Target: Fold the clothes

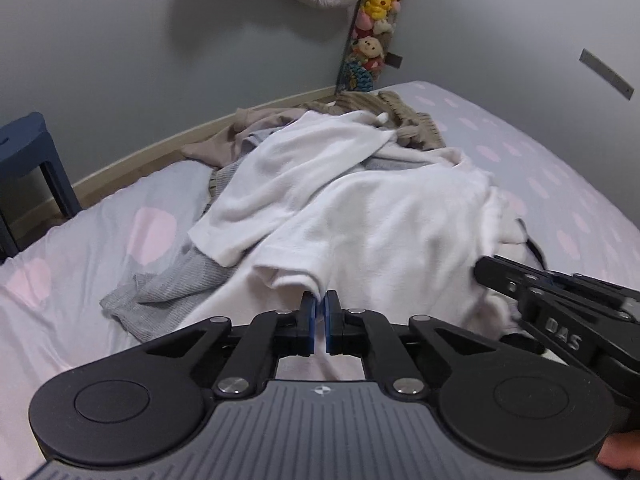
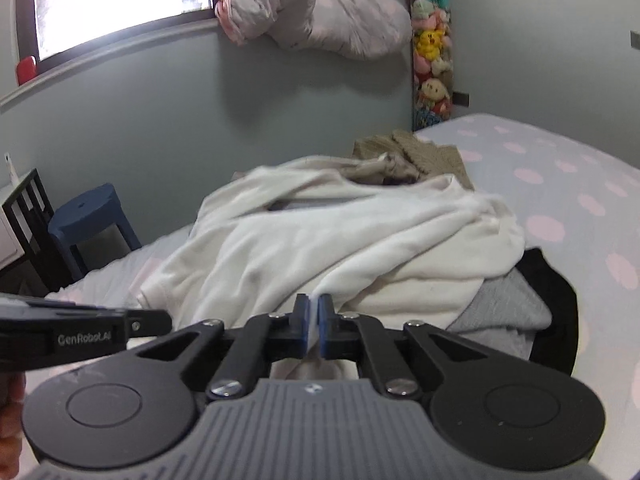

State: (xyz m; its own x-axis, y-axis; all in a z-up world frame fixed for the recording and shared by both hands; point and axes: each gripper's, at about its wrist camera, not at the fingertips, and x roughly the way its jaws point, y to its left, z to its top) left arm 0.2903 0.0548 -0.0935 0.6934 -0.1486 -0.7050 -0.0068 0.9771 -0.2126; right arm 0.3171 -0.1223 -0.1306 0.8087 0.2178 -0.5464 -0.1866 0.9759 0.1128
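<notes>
A white garment lies spread over a heap of clothes on the bed; it also shows in the right wrist view. My left gripper is shut on a fold of the white garment near its sleeve. My right gripper is shut on the white garment's near edge, and its body shows at the right of the left wrist view. A grey garment lies under the white one at the left. A grey piece and a black piece lie under it at the right.
Brown and beige clothes lie at the back of the heap. The bed sheet is lilac with pink spots. A blue stool stands by the bed at the left. A column of plush toys hangs in the corner.
</notes>
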